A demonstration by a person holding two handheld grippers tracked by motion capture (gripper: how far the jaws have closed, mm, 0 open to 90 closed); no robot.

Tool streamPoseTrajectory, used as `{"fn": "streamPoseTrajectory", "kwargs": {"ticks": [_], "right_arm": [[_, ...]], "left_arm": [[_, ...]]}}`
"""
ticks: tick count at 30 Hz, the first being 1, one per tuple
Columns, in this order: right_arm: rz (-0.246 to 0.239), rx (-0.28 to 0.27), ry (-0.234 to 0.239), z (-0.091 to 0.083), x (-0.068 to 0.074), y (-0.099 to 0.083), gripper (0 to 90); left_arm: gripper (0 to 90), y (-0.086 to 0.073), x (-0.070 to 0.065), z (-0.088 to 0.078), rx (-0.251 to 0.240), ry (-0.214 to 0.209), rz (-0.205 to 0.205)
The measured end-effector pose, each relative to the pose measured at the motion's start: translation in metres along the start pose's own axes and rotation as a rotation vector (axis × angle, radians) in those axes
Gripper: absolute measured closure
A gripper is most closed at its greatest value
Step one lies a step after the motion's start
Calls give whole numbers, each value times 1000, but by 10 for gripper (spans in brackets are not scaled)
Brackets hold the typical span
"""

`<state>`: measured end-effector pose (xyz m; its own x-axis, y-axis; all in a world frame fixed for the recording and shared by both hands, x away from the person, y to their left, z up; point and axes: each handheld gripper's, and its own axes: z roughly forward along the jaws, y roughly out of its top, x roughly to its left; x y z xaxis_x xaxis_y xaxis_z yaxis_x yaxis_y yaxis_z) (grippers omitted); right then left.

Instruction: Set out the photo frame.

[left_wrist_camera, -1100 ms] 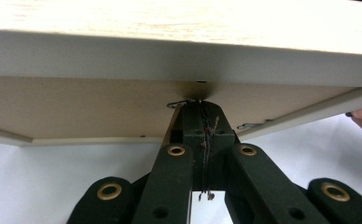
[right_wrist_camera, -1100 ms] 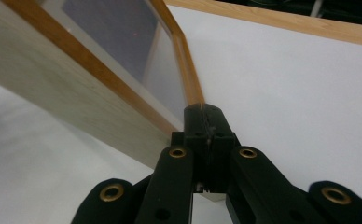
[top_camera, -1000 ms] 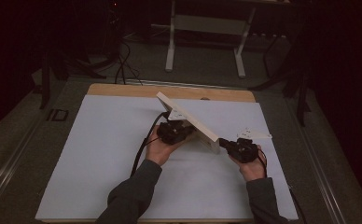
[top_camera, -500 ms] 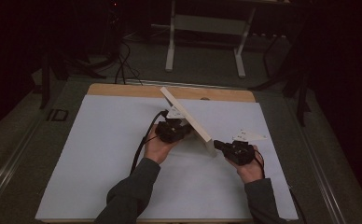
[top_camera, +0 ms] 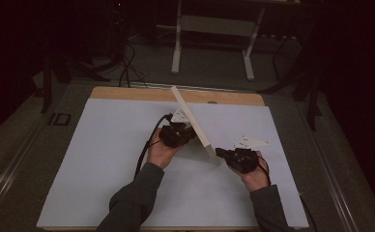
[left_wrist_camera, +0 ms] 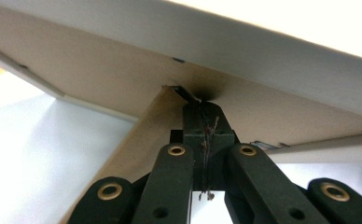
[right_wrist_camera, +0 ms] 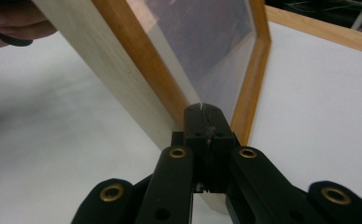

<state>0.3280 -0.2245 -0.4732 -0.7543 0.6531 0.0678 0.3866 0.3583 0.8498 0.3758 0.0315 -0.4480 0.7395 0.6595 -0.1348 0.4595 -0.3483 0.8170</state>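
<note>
A wooden picture frame (top_camera: 195,124) stands tilted on its long edge on the white sheet (top_camera: 103,159). Behind it my left gripper (top_camera: 190,132) is shut, its tips pressed to the frame's brown back (left_wrist_camera: 100,70), where a cardboard stand leg (left_wrist_camera: 139,135) joins it. In the left gripper view the left gripper (left_wrist_camera: 202,105) has nothing visibly gripped between its jaws. My right gripper (top_camera: 219,152) is shut at the frame's near end. In the right gripper view the right gripper (right_wrist_camera: 202,109) touches the frame (right_wrist_camera: 137,65) at its lower rail, below the glass (right_wrist_camera: 202,37).
The table's wooden rim (top_camera: 127,93) runs along the back. Beyond it a white desk stand (top_camera: 178,43) and cables (top_camera: 127,67) lie on the dark floor. The other hand (right_wrist_camera: 6,21) shows at the top left of the right gripper view.
The frame has tipped more upright and its near end has come closer to me. My right gripper has shifted slightly left to that end. The left hand has stayed put.
</note>
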Motion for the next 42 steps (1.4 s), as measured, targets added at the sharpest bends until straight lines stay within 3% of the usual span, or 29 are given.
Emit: {"fn": "streamPoseTrajectory", "kwargs": {"ticks": [19,23,38,41,42], "right_arm": [[-30,10,36,7,13,4,900],[-35,13,48,9,15,4,900],[-42,13,64,14,22,6,900],[-45,14,67,15,23,6,900],[-39,16,70,15,24,6,900]], "left_arm": [[900,-6,-4,1,20,-33,29],[900,-8,-1,1,18,-46,4],[900,-13,-1,2,34,-68,4],[900,-15,1,3,32,-85,-10],[900,-18,3,4,26,-110,-27]]}}
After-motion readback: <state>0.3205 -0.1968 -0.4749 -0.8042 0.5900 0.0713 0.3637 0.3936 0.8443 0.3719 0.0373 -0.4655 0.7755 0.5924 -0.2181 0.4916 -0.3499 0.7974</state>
